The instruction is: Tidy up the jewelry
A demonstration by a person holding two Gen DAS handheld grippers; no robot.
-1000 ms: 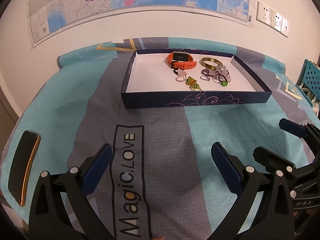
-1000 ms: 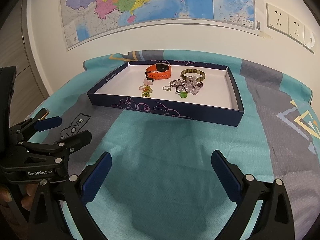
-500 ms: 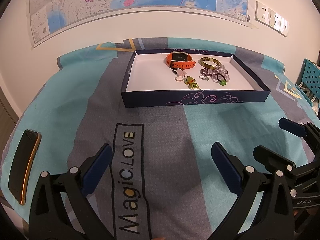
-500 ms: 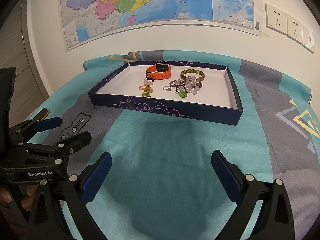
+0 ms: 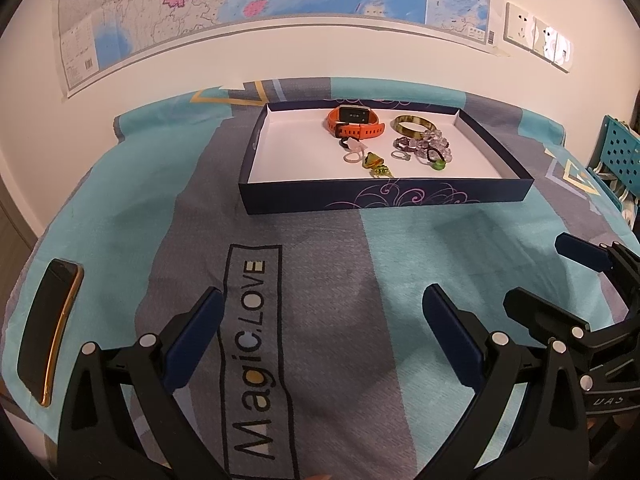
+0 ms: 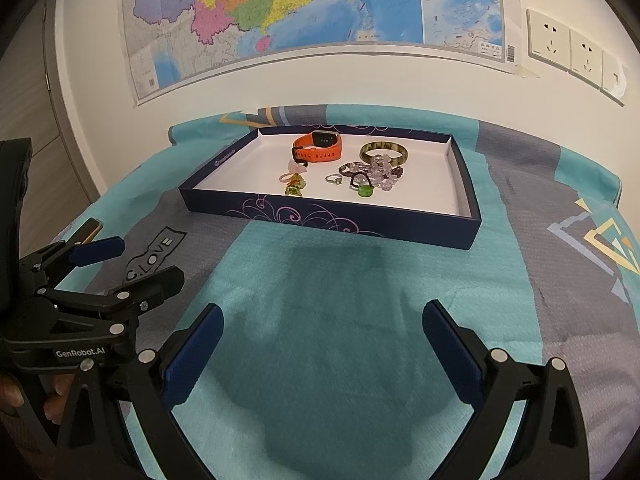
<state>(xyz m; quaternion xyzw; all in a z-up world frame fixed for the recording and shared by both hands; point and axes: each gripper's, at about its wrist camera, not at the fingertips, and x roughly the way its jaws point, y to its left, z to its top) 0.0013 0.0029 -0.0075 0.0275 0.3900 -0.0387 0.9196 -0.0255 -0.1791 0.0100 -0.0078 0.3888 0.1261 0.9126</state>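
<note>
jewelry (image 5: 394, 148) heaped toward far edge of tray (image 5: 384, 202), dead ahead of both tools, well apart. left gripper (image 5: 320, 334) and right gripper (image 6: 320, 344) both spread wide, holding nothing. neither clearly nearer.

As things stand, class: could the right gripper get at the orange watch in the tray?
Probably yes. The right gripper is open and empty, and only bare cloth lies before the tray. The orange watch lies uncovered, near the far wall.

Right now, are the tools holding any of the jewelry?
No. Both the left tool and the right tool are open and empty; the jewelry lies in the tray.
</note>
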